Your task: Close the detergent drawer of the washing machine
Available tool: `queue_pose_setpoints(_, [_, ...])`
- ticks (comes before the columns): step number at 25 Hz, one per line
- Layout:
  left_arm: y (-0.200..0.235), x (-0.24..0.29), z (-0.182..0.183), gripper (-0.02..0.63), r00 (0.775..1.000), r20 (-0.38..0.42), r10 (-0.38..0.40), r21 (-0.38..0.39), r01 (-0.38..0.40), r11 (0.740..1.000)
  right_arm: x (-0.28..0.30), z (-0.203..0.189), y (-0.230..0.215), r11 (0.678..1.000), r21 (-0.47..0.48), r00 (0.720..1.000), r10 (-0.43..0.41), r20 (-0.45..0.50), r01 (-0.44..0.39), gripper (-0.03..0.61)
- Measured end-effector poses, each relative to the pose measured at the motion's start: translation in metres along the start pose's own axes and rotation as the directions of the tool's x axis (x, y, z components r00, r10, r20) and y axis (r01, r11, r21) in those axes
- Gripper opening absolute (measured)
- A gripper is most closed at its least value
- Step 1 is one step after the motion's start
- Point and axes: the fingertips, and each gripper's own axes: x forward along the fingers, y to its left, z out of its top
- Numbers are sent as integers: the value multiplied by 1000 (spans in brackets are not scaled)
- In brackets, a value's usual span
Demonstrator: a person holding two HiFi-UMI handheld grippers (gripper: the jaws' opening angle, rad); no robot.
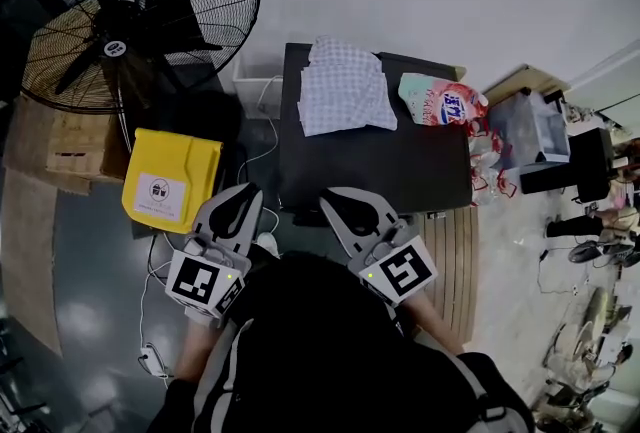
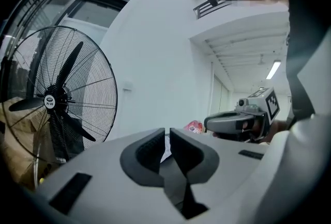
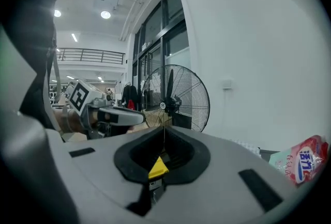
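Black washing machine (image 1: 400, 166) sitting below, drawer not showing | left gripper (image 1: 240, 196), right gripper (image 1: 340, 199) hovering closed, empty | risk: pushing off-centre, drawer jamming crooked.

Yellow bin (image 1: 170, 179), checked cloth (image 1: 343, 86), black fan (image 1: 125, 11)

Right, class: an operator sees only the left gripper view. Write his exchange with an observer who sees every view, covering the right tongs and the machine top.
Operator: Are the right tongs shut? I only see them side-on.
Observer: Yes, their own view shows them fully shut.
Operator: What's on the machine?
Observer: A checked cloth lies on its top, at the far edge.
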Motion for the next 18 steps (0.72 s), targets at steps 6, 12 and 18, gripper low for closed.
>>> queue_pose_setpoints(6, [0, 6, -3, 14, 999, -23, -23, 16, 24, 1000, 3, -1, -5, 997, 72, 1000, -11, 6, 10, 15])
queue_pose_setpoints(12, [-1, 8, -5, 14, 999, -24, -41, 3, 41, 999, 6, -4, -4, 997, 77, 1000, -10, 5, 10, 15])
queue_pose_setpoints(18, [1, 6, -3, 12, 998, 3, -56, -30, 56, 998, 10, -6, 0, 997, 80, 1000, -2, 4, 2, 15])
